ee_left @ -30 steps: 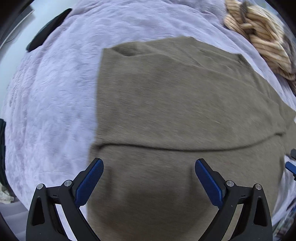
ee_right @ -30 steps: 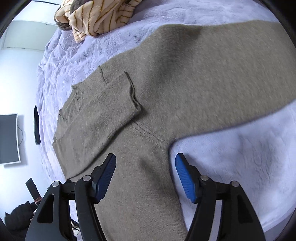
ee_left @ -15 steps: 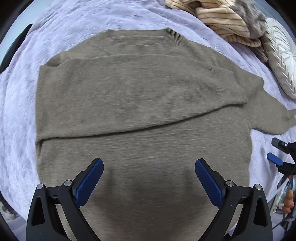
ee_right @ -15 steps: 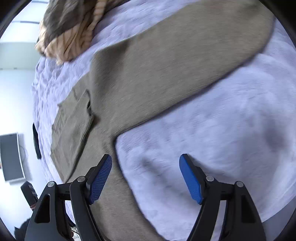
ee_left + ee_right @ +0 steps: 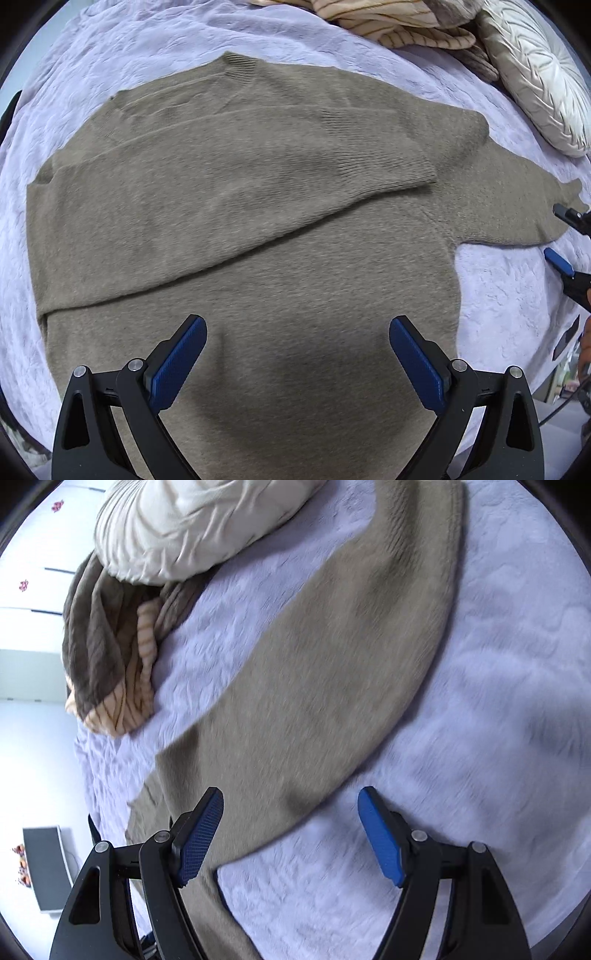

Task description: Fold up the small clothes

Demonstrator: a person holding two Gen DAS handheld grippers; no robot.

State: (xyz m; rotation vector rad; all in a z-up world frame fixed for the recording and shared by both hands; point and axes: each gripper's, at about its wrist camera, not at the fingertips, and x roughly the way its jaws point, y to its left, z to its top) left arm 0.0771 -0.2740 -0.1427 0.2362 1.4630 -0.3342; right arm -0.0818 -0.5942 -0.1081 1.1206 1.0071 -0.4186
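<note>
An olive-brown knit sweater (image 5: 258,206) lies flat on the lavender bedspread (image 5: 147,48), one sleeve folded across its chest. Its other sleeve (image 5: 332,657) stretches out to the side, with the cuff far up in the right wrist view. My left gripper (image 5: 297,321) hangs open over the sweater's lower body, pointing straight down, with nothing between its blue pads. My right gripper (image 5: 290,794) is open above the lower edge of the outstretched sleeve and holds nothing. It also shows at the right edge of the left wrist view as the right gripper (image 5: 554,230), by the sleeve.
A cream-and-brown striped garment pile (image 5: 399,22) and a white pleated cushion (image 5: 539,74) lie at the head of the bed. In the right wrist view the cushion (image 5: 192,528) and striped pile (image 5: 110,657) lie beyond the sleeve. A dark monitor (image 5: 44,867) stands off the bed.
Both grippers have slid sideways over the bed. The left now sees the whole sweater from above its hem. The right has moved from the armpit out along the sleeve, its jaws a little wider.
</note>
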